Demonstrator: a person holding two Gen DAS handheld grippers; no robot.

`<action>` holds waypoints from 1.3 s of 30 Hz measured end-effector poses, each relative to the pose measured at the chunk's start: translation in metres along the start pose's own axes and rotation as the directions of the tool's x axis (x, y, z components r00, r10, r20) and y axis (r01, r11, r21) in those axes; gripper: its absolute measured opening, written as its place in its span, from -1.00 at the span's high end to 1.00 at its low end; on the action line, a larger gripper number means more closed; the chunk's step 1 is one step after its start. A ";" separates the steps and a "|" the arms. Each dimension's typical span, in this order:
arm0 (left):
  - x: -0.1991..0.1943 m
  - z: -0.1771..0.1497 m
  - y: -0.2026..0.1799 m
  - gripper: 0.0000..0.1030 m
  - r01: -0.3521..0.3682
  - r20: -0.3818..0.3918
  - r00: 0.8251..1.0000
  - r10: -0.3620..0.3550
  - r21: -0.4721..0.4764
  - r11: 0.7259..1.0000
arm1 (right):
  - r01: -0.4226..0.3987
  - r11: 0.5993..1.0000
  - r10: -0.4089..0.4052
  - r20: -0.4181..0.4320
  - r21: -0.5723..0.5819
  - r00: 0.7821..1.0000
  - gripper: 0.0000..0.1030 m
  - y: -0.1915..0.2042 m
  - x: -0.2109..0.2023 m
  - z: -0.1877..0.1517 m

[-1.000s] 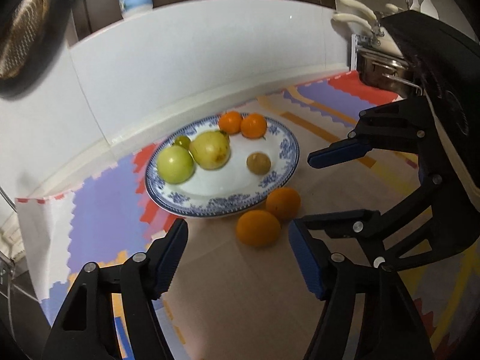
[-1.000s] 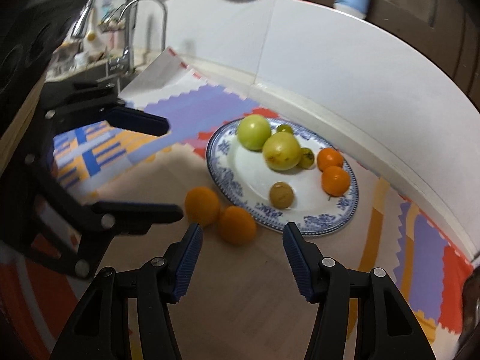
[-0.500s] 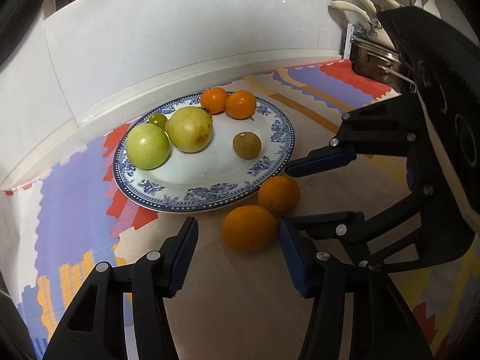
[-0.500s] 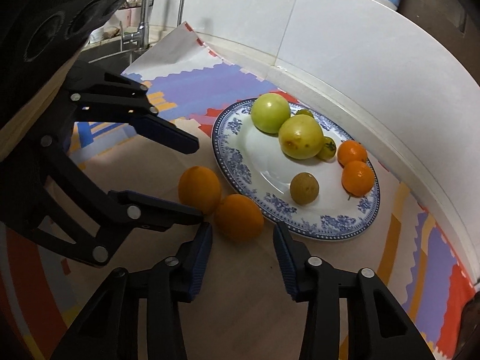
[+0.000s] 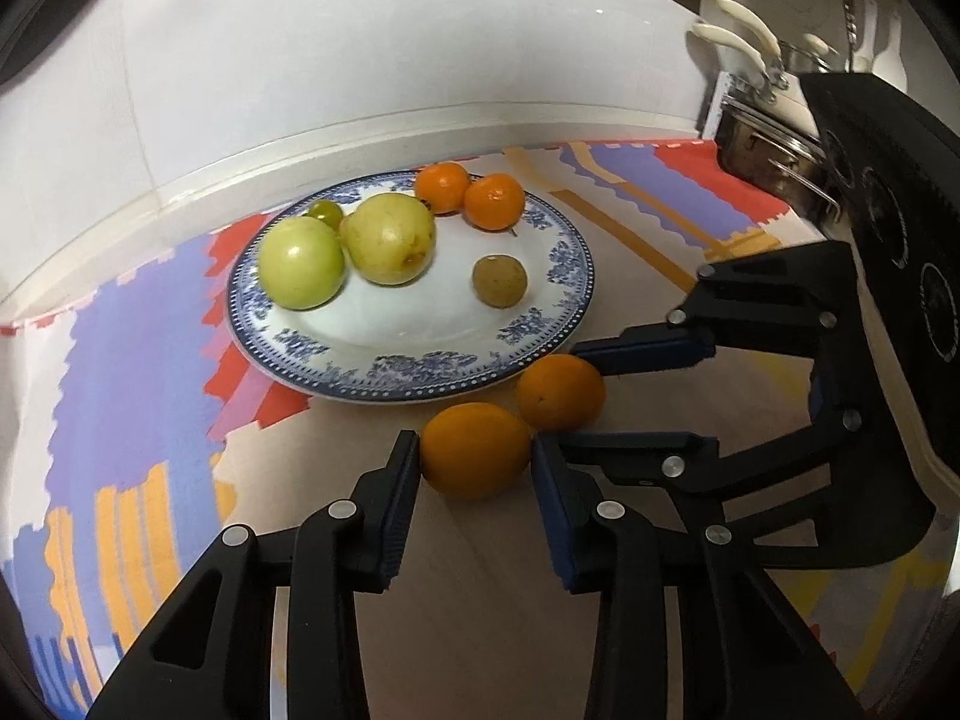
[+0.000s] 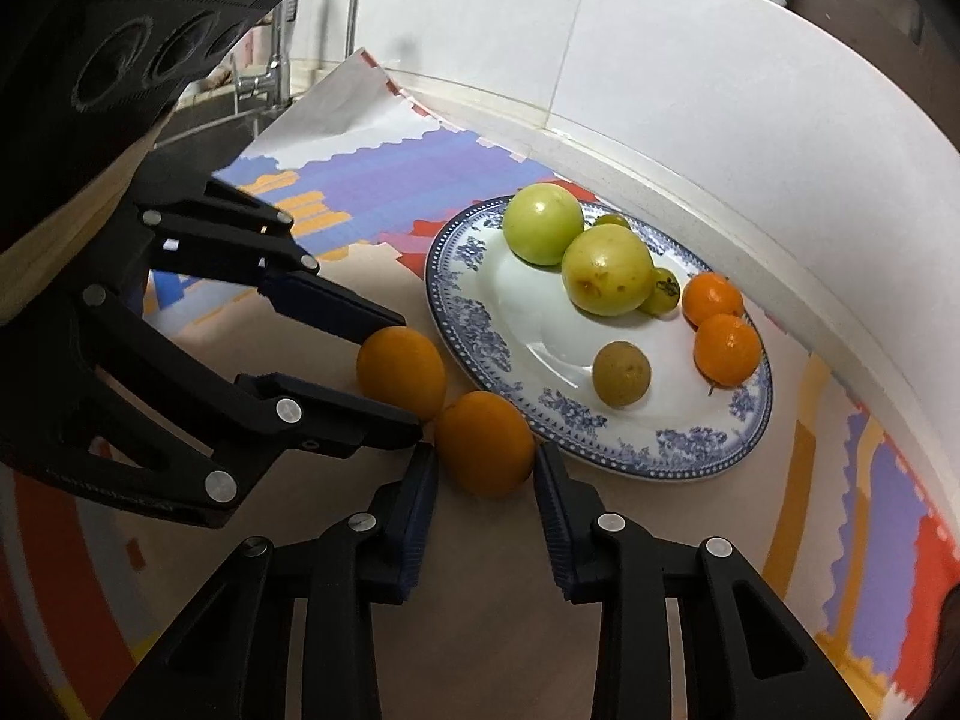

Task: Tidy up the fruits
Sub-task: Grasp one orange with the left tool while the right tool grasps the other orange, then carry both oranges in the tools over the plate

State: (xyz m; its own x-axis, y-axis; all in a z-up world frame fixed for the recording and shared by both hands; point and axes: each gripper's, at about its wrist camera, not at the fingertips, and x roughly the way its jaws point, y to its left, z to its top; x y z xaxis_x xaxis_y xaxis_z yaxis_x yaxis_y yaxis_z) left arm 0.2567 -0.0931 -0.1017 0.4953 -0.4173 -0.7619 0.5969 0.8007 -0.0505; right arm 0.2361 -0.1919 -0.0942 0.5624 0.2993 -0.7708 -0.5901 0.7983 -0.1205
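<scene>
Two oranges lie on the counter against the near rim of a blue-patterned plate [image 5: 420, 387]. My left gripper [image 5: 474, 459] has its pads against both sides of one orange [image 5: 475, 450], which rests on the counter. My right gripper [image 6: 485, 459] flanks the other orange [image 6: 485, 443] the same way. In the left wrist view the right gripper [image 5: 612, 396] brackets its orange [image 5: 561, 391]; in the right wrist view the left gripper [image 6: 390, 372] brackets its orange [image 6: 401, 371]. The plate [image 6: 600, 456] holds two green-yellow apples [image 5: 300, 261], small tangerines [image 5: 492, 201] and a brown fruit [image 5: 499, 280].
A colourful mat [image 5: 120, 372] covers the counter. A white wall [image 5: 360, 48] curves behind the plate. Steel pots [image 5: 774, 156] stand at the right in the left wrist view. A sink tap [image 6: 282, 18] is at the upper left in the right wrist view.
Both grippers have moved forward and down to the two oranges and narrowed until their pads sit around one orange each. The oranges have not left the counter.
</scene>
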 end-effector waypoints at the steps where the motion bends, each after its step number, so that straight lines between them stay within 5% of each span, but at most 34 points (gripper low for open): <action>1: -0.003 -0.001 0.000 0.27 -0.006 0.004 1.000 0.006 -0.006 1.000 | 0.002 1.000 -0.002 0.004 0.007 1.000 0.34 0.001 -0.001 -0.001; 39: -0.113 0.000 -0.012 0.27 -0.102 0.218 0.966 0.138 -0.170 0.980 | 0.140 0.907 -0.213 0.146 0.397 0.966 0.34 0.014 -0.110 0.002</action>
State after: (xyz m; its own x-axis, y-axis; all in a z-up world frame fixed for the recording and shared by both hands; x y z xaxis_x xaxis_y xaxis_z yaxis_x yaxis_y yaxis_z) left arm 0.1933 -0.0556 -0.0155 0.6988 -0.3863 -0.6020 0.4271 0.9005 -0.0820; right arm 0.1668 -0.2124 -0.0102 0.7536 0.1953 -0.6276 -0.2264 0.9735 0.0310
